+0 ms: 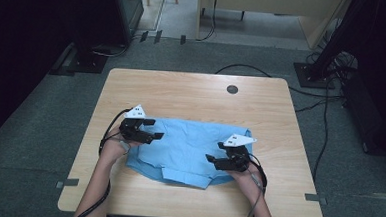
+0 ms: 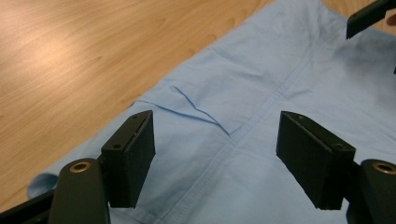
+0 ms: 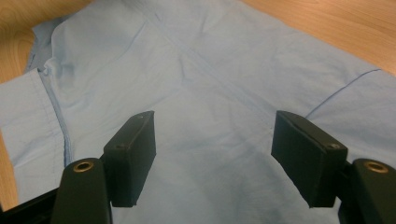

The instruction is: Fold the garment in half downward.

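A light blue shirt [image 1: 189,151] lies flattened and partly folded on the wooden table [image 1: 191,96], with seams and a crease showing on the cloth [image 2: 243,93] [image 3: 196,60]. My left gripper [image 1: 155,128] hovers over the shirt's left edge, jaws wide apart, nothing pinched between them [image 2: 217,126]. My right gripper [image 1: 215,152] stands over the shirt's right front part, also open, its pads clear of the fabric [image 3: 215,123]. A jaw tip of the right gripper [image 2: 369,16] pokes into the top right corner of the left gripper view.
A round black grommet [image 1: 232,89] sits near the table's far edge. Bare wood surrounds the shirt on all sides. Cables [image 1: 325,125] trail on the grey floor to the right, and dark stands [image 1: 88,58] flank the table's far corners.
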The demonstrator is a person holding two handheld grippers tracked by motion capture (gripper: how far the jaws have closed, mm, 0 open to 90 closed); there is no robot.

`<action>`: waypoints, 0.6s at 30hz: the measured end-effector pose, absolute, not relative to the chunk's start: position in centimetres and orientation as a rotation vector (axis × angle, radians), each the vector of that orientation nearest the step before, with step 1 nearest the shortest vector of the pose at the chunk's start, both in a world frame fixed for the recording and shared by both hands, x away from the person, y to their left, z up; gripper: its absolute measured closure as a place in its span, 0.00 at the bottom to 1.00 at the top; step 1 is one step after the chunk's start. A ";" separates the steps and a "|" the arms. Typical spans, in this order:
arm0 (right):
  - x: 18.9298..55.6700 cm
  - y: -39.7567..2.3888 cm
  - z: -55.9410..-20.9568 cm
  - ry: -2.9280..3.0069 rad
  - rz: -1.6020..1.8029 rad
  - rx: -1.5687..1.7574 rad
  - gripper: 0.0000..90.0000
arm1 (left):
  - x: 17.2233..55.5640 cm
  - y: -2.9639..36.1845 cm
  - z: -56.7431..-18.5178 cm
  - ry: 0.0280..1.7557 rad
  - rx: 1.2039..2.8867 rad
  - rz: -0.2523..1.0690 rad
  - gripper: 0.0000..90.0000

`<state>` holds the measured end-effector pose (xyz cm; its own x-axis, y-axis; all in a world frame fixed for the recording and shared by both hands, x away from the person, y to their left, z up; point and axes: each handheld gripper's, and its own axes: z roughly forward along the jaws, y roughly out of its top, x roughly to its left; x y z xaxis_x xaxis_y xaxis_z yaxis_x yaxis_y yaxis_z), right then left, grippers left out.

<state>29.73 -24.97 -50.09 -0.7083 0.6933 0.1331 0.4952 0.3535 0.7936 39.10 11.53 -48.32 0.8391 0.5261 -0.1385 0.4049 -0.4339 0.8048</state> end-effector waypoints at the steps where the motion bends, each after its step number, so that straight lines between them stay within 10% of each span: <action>1: 29.7 -24.9 -50.1 2.387 1.284 1.074 0.34 | 39.2 11.6 -48.3 0.682 2.079 0.157 0.31; 18: 30.0 -24.2 -50.0 2.347 1.279 1.146 0.34 | 40.6 12.6 -48.5 0.688 2.060 0.191 0.31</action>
